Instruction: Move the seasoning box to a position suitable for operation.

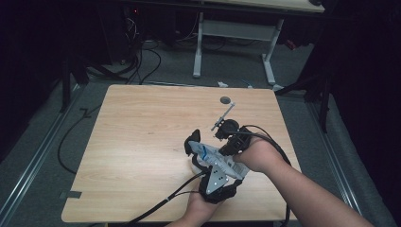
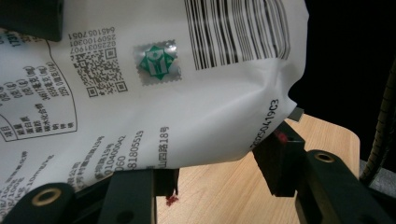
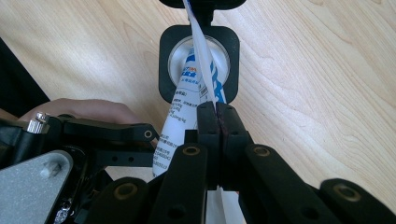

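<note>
Two hand-held grippers meet over the near right part of the wooden tabletop (image 1: 142, 142); between them hangs a white printed pouch (image 1: 213, 158), clear of the wood in the high view, with blue lettering on one face and a barcode, a square code and a green seal on the other. The right gripper (image 3: 217, 114) has its jaws pressed flat together on a thin flattened edge of the pouch; in the right gripper view that white edge runs up from between the jaw tips towards a black square frame with a round opening, into which the pouch's body passes. The left gripper (image 2: 219, 170) holds the pouch's bulging body; in the left gripper view the white film fills the space above the jaws, the right jaw presses into its creased lower corner, and the left jaw sits against its underside, so the jaws stand part-way spread, pinching the pouch. The person's hand (image 3: 79, 109) shows beside the left gripper's body in the right gripper view; a small dark round spot (image 1: 227, 100) lies on the far part of the tabletop, well apart from the pouch.
</note>
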